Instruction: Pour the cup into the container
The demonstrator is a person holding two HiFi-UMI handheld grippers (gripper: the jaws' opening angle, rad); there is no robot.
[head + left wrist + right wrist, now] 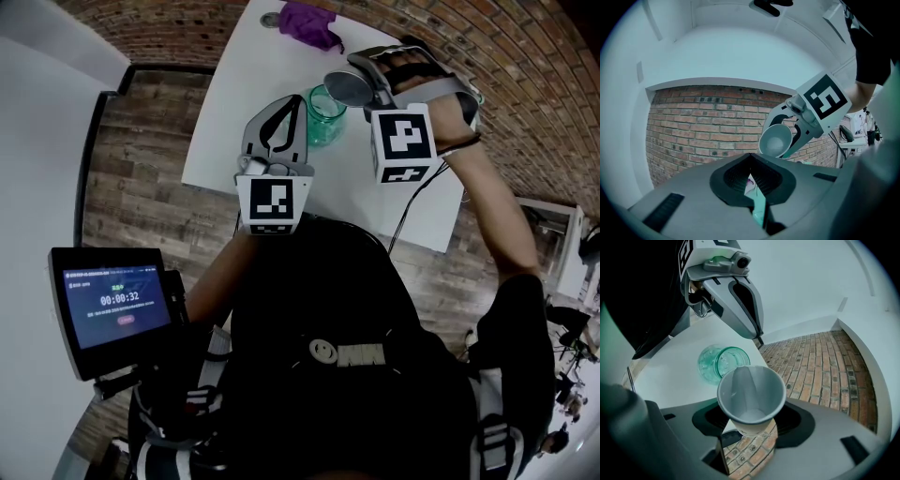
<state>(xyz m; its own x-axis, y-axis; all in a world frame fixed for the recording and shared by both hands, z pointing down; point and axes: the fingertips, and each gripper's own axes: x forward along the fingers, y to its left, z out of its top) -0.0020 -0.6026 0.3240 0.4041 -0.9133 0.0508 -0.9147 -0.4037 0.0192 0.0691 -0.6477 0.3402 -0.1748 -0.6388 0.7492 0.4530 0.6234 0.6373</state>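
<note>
Right gripper holds the white cup by its bottom, with the jaws set wide around it. Left gripper is closed tight and holds nothing.

The cup looks light and thin, so I think a hard squeeze would squash it. The bottom looks like the stiff part, so that is a good place to hold. The green glass jar looks hard, smooth and easy to break.

The jar stands on the white bench. In the right gripper view it is at 11 o'clock from the cup, near but not touching. The cup is tipped, not upright.
</note>
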